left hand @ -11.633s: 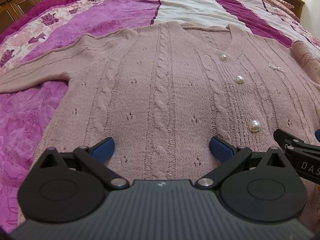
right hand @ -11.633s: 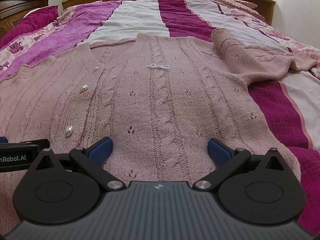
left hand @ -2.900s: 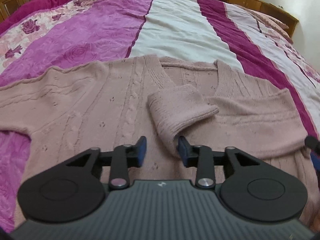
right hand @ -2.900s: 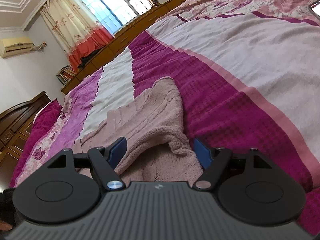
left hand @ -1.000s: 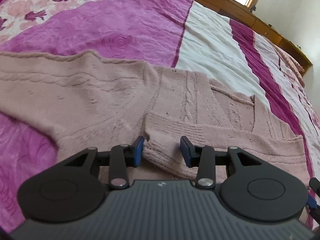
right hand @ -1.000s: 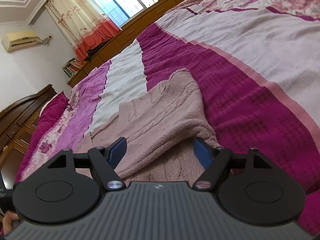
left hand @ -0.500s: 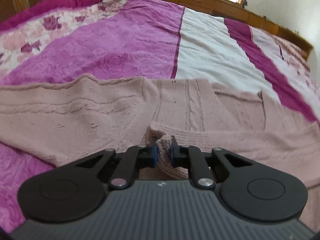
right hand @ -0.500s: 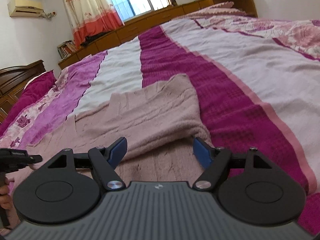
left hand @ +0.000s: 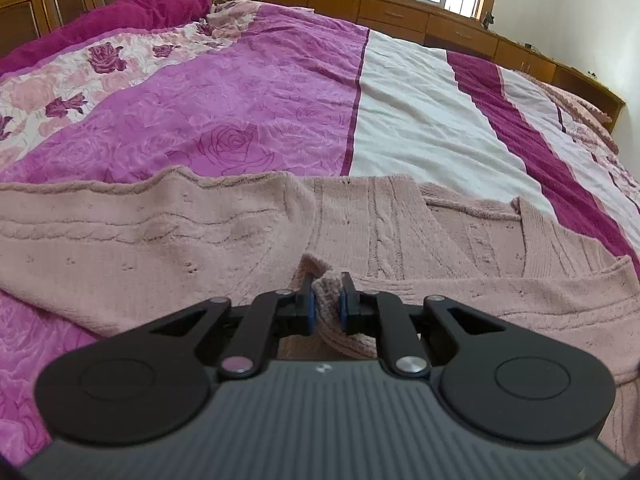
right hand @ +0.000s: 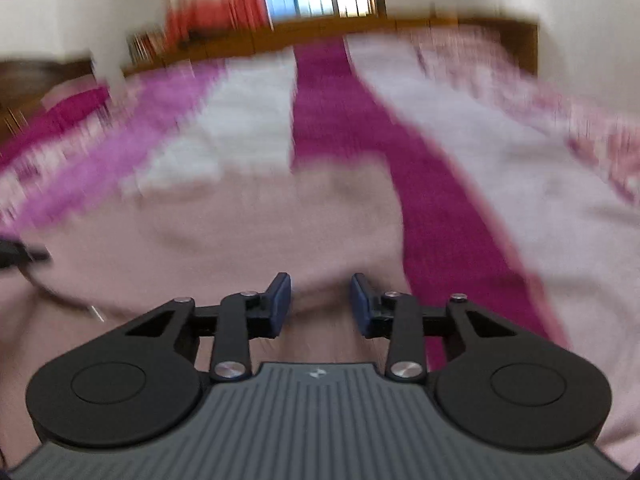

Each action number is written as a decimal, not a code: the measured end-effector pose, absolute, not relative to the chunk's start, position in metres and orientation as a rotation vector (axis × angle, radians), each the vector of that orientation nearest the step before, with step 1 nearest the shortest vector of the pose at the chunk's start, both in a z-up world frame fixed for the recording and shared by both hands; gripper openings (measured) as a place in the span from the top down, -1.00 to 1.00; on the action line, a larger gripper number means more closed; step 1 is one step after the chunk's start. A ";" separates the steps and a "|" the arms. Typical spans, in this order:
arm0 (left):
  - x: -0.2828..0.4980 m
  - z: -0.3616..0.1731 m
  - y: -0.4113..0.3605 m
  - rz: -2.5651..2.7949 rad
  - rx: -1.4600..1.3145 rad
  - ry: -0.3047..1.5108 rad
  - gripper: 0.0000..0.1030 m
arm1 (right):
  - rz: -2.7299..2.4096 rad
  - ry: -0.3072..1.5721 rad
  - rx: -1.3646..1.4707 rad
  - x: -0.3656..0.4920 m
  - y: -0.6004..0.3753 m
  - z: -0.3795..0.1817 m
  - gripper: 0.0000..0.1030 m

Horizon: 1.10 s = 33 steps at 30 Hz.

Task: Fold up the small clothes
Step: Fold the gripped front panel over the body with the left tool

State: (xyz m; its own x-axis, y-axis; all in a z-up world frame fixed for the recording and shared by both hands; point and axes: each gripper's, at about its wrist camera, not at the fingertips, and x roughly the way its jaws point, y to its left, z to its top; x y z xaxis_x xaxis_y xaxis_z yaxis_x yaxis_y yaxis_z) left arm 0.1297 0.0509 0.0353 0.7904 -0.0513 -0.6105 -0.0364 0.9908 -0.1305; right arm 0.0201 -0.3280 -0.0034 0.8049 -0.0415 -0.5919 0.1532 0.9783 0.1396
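A dusty-pink cable-knit sweater (left hand: 200,240) lies flat on the bed, with one sleeve stretching off to the left. My left gripper (left hand: 326,284) is shut on a ribbed fold of the sweater's near edge, which bunches up between the blue pads. The right wrist view is smeared by motion. There my right gripper (right hand: 322,288) hovers over the sweater (right hand: 240,232) with its jaws closing. Pink knit lies between the fingers, and a gap remains on both sides. The black tip of the left gripper (right hand: 24,258) pokes in at the left edge.
The bedspread (left hand: 420,120) runs away in purple, white and magenta stripes. A magenta pillow (left hand: 140,16) lies at the far left. Wooden cabinets (left hand: 400,16) line the far side under a window. To the right of the sweater is the magenta stripe (right hand: 460,248).
The left jaws went from half open around the ribbed fold to shut on it. The right jaws have narrowed over the sweater, and the right view has rolled level and gone blurry.
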 end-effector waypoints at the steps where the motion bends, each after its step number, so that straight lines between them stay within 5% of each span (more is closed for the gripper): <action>1: 0.130 0.034 0.050 -0.007 -0.130 0.664 0.74 | -0.100 0.653 0.207 0.021 -0.332 -0.011 0.22; 15: 0.129 0.022 0.050 -0.002 -0.081 0.693 0.69 | -0.062 0.621 0.160 0.026 -0.330 0.023 0.22; 33: 0.114 0.026 0.055 0.016 -0.035 0.726 0.23 | 0.066 0.656 0.021 0.123 -0.260 -0.002 0.15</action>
State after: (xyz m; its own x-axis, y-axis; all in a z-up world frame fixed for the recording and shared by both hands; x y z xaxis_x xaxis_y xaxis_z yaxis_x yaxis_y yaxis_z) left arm 0.1142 0.0552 0.0263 0.7481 0.0026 -0.6636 -0.0272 0.9993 -0.0267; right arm 0.1230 -0.2602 -0.0017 0.7902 0.0681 -0.6090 -0.0551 0.9977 0.0401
